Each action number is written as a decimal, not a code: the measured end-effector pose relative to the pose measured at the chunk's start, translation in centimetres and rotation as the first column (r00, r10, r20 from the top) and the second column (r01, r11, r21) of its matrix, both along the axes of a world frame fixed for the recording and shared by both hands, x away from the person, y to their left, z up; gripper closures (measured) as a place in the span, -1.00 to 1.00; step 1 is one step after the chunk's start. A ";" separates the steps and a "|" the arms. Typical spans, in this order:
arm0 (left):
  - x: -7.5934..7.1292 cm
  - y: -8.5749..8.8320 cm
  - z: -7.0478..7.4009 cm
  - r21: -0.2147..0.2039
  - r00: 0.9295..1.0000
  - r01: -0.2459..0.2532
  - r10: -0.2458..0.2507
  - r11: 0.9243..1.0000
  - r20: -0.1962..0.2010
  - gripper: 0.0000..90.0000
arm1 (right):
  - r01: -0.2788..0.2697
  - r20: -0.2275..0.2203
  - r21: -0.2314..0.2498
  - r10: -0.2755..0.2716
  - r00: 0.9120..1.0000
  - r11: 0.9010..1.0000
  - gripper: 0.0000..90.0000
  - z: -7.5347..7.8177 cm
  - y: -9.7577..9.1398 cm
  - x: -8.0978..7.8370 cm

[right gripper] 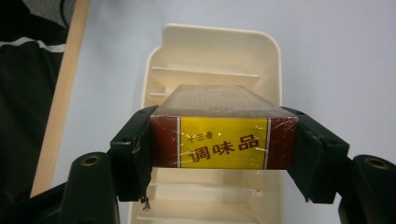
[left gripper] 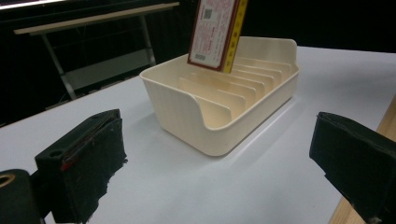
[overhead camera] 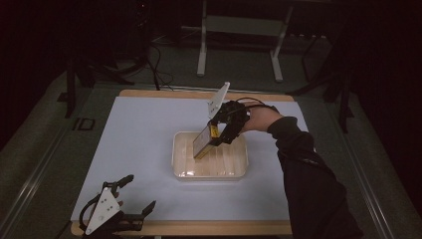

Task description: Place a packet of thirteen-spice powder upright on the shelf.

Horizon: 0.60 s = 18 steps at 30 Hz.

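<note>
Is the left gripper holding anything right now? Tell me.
No. The left gripper has its jaws standing wide apart over the bare table, with nothing between them.

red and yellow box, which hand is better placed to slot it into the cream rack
Right. The right gripper is shut on the red and yellow cardboard box, tilted over the cream plastic divider rack. The left gripper rests open at the table's near edge.
</note>
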<state>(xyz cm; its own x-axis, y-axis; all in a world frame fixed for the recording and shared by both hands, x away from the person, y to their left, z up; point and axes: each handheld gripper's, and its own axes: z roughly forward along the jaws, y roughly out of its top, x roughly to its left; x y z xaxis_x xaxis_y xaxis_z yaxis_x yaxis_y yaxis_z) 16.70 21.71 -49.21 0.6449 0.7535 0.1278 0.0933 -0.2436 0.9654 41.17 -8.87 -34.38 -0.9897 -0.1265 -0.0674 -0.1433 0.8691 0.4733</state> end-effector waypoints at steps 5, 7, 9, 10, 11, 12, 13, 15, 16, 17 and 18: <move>0.0 0.0 0.0 0.004 1.000 -0.001 0.001 1.000 -0.002 -0.92 | 0.013 -0.014 -0.025 -0.013 1.000 1.000 -0.29 -1.1 0.2 0.5; 0.0 0.0 0.0 0.006 1.000 -0.003 0.003 1.000 -0.004 -0.92 | 0.015 -0.015 -0.032 -0.015 1.000 0.999 -0.29 -1.5 0.4 0.6; 0.0 0.0 0.0 0.005 1.000 -0.003 0.003 1.000 -0.004 -0.92 | 0.013 -0.016 -0.041 -0.014 1.000 0.999 -0.29 -1.9 0.5 0.7; 0.0 0.0 0.0 0.004 1.000 -0.003 0.003 1.000 -0.003 -0.92 | 0.025 -0.023 -0.050 -0.026 0.999 0.998 -0.29 -2.0 0.6 0.7; 0.0 0.0 0.0 0.005 1.000 -0.004 0.004 1.000 -0.004 -0.92 | 0.021 -0.022 -0.050 -0.022 1.000 0.999 -0.29 -2.2 0.6 0.8; 0.0 0.0 0.0 0.005 1.000 -0.004 0.004 1.000 -0.005 -0.92 | 0.018 -0.023 -0.054 -0.020 1.000 0.998 -0.29 -2.3 0.7 0.8; 0.0 0.0 0.0 0.004 1.000 -0.004 0.004 1.000 -0.005 -0.92 | 0.020 -0.023 -0.056 -0.022 0.999 0.998 -0.29 -2.3 0.8 0.9; 0.0 0.0 0.0 -0.001 1.000 -0.004 0.004 1.000 -0.004 -0.92 | 0.021 -0.026 -0.061 -0.023 0.999 0.998 -0.29 -2.6 1.1 0.9; 0.0 0.0 0.0 -0.003 1.000 -0.004 0.004 1.000 -0.005 -0.92 | 0.025 -0.029 -0.064 -0.027 0.999 0.998 -0.29 -2.7 1.2 0.9; 0.0 0.0 0.0 -0.001 1.000 -0.005 0.005 1.000 -0.005 -0.92 | 0.030 -0.032 -0.067 -0.032 0.999 0.997 -0.29 -2.8 1.2 1.0; 0.0 0.0 0.1 -0.001 1.000 -0.005 0.005 1.000 -0.008 -0.92 | 0.039 -0.037 -0.067 -0.042 0.998 0.997 -0.29 -2.9 1.3 1.0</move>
<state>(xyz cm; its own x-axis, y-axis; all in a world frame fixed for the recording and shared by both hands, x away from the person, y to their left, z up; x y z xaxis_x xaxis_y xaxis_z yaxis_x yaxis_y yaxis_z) 16.70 21.71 -49.16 0.6424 0.7566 0.1218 0.1020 -0.2418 0.9649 42.18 -7.55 -37.28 -0.9958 -0.0891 -0.0223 -0.0903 0.9034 0.4191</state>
